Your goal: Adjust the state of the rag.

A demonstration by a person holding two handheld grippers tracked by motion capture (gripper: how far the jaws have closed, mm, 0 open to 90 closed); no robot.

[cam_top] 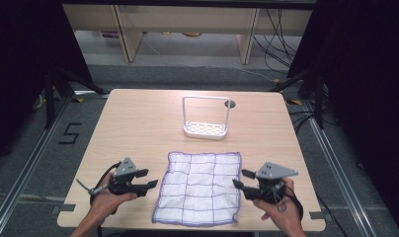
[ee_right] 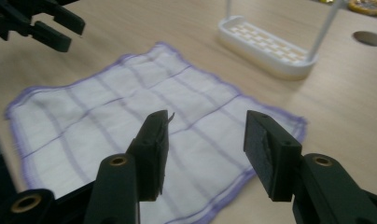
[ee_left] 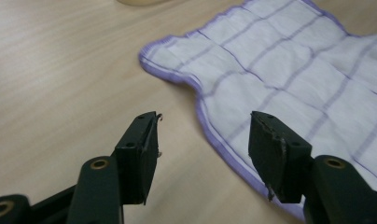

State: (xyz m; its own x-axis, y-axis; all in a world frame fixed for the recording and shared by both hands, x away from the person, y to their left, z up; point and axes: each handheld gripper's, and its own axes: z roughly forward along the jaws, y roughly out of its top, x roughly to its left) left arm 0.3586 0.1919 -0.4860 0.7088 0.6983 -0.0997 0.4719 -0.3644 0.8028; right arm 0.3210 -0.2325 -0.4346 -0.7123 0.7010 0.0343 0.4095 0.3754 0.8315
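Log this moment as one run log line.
cloth: flat on table | left gripper: open, beside it | right gripper: open, beside it

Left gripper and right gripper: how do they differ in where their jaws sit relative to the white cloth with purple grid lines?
The left gripper sits beside the white cloth with purple grid lines, its jaws over bare wood at the cloth's left edge. The right gripper sits at the opposite, right edge, and the right gripper view shows its jaws over the fabric itself. Both point inward with jaws open and nothing between them.

A robotics recording lab: black curtains flank a bare wooden table, aluminium rails run on the floor beside it, cables trail behind it.
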